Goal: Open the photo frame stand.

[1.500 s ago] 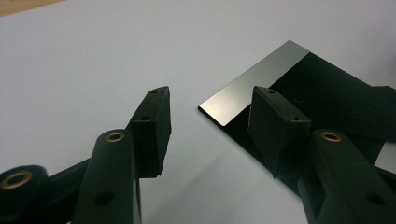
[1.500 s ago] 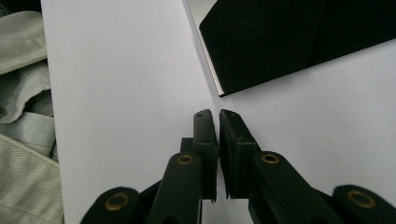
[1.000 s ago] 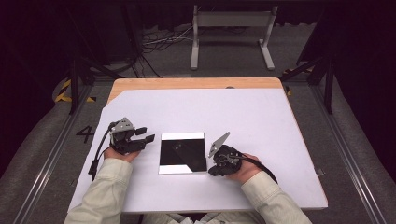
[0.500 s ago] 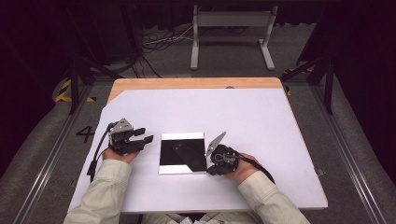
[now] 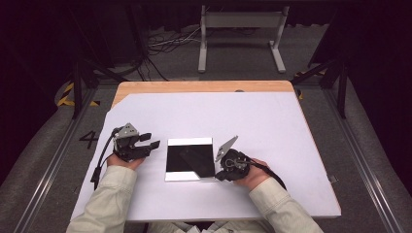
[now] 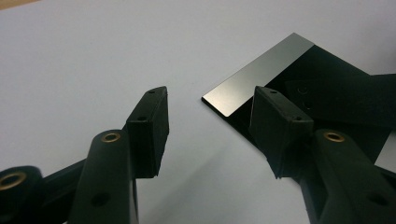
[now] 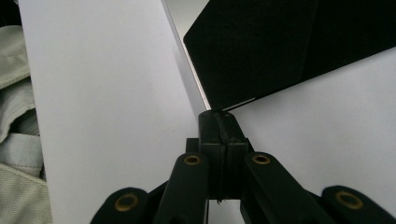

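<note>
Two hand-held grippers (image 5: 151, 141) (image 5: 218, 175), one black square plate (image 5: 189, 158)

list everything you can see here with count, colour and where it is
square plate: 1, glossy black with a silvery strip along its far edge, flat on the sheet between the two grippers
sheet: 1, white, covering most of the table
table: 1, light wood, bare along the far edge
stand: 1, grey metal, on the floor beyond the table
cables: several, dark and light, on the floor behind the table
left gripper: 1, black, jaws open, near the plate's left corner
right gripper: 1, black, jaws shut at the plate's near right corner
sleeves: 2, pale beige, at the bottom
</note>
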Available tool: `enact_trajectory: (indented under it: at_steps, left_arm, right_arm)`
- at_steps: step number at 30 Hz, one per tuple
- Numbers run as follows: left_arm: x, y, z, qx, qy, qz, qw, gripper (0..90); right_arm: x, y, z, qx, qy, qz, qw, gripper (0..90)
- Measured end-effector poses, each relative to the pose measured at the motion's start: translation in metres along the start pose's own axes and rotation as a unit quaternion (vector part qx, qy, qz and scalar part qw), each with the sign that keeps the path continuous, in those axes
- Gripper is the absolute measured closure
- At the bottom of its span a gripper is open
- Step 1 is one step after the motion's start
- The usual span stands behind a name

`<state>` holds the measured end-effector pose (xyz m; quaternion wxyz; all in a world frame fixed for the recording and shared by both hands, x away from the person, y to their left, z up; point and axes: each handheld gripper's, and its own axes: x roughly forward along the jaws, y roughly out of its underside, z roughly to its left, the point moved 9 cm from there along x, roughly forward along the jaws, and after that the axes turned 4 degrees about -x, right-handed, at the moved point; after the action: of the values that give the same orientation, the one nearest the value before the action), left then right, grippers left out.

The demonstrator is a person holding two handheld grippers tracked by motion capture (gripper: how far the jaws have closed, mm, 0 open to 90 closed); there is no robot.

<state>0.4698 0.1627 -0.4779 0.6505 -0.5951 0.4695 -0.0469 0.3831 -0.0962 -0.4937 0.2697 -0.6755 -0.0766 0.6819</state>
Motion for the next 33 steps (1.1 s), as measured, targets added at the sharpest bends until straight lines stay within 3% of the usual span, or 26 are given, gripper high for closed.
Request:
enact_trajectory:
  at_steps: [12,23,33]
  left_arm:
    - [0.001,0.0,0.0,0.001,-0.001,0.001,1.0,47.2]
    - [0.003,0.001,-0.001,-0.001,0.0,0.003,1.0,47.1]
    - [0.003,0.001,-0.001,0.0,0.0,0.004,1.0,46.9]
  right_arm:
    - [-0.014,-0.008,0.001,-0.011,0.01,-0.033,0.9993,89.5]
    - [-0.024,-0.018,0.0,-0.021,0.023,-0.083,0.9961,89.5]
    - [-0.029,-0.024,0.0,-0.014,0.024,-0.121,0.9923,89.5]
